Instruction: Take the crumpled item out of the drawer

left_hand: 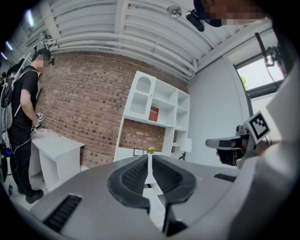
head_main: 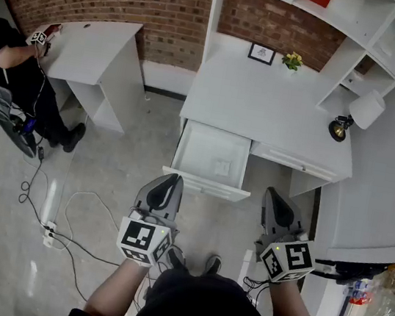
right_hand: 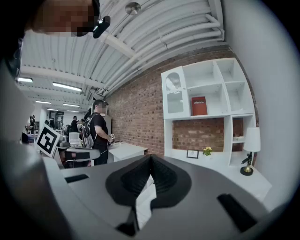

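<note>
My left gripper and right gripper are both closed on nothing. The crumpled item, faint and pale, sits in the open drawer ahead: forward-right of the left gripper, forward-left of the right. Neither looks clearly nearer.

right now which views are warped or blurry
Head view: sharp, evenly lit, edges bowed, white drawer low in contrast. Left gripper view: heavy fisheye, dark corners, left tool soft. Right gripper view: same, right tool soft.
</note>
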